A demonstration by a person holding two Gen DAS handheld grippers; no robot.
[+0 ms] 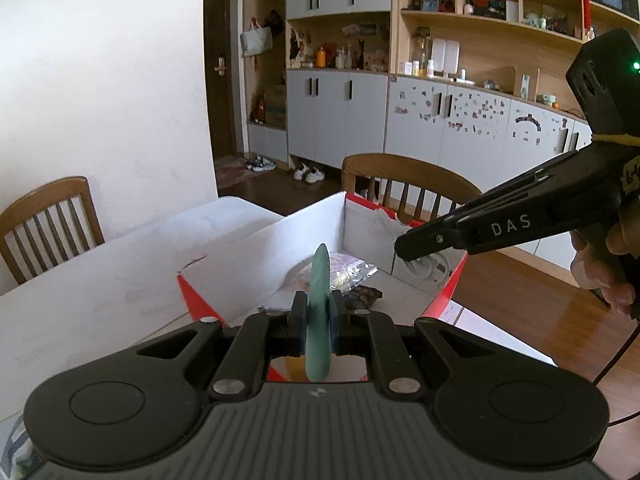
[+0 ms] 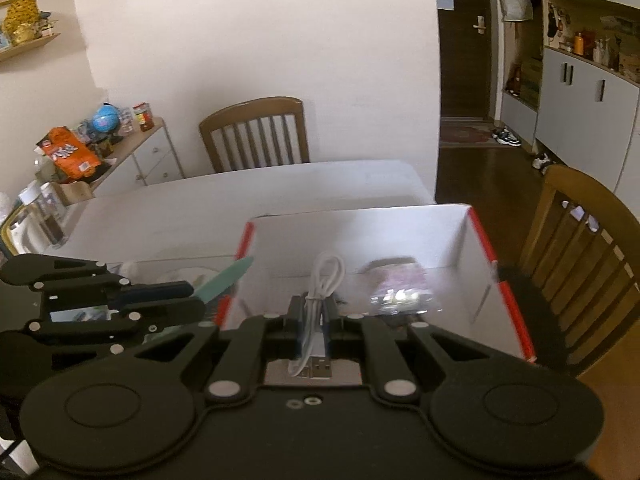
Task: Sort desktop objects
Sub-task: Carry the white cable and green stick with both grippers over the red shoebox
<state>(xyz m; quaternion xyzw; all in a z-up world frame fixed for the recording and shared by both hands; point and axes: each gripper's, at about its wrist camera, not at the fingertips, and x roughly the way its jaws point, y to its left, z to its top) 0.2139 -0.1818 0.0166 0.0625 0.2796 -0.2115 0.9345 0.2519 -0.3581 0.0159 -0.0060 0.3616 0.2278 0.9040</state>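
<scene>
While both grippers hover at the open box [image 1: 320, 220], each one already carries something. The left gripper [image 1: 318, 320] has its jaws pinched on a slim teal blade-shaped piece [image 1: 320, 292], gripped low on its length so the pointed end sticks up and forward over the box's near edge; it may be a small ceramic or plastic knife, though I cannot tell which. It looks stiff, light and smooth, so it could slide or pivot between the pads, and a hold near the middle of its flat sides seems safest, away from the tip. The right gripper [image 2: 314, 316] has its jaws pressed on a coiled white cable [image 2: 322, 280], clamped across the bundle with the loop rising ahead and the metal plug [image 2: 320, 366] hanging back toward the camera. The cable looks soft and springy, likely to uncoil if taken by one strand, so squeezing the whole bundle suits it. Inside the box lies a crinkly clear packet [image 2: 398, 288], which looks light and slippery. The box stands on a white table [image 2: 240, 192].
</scene>
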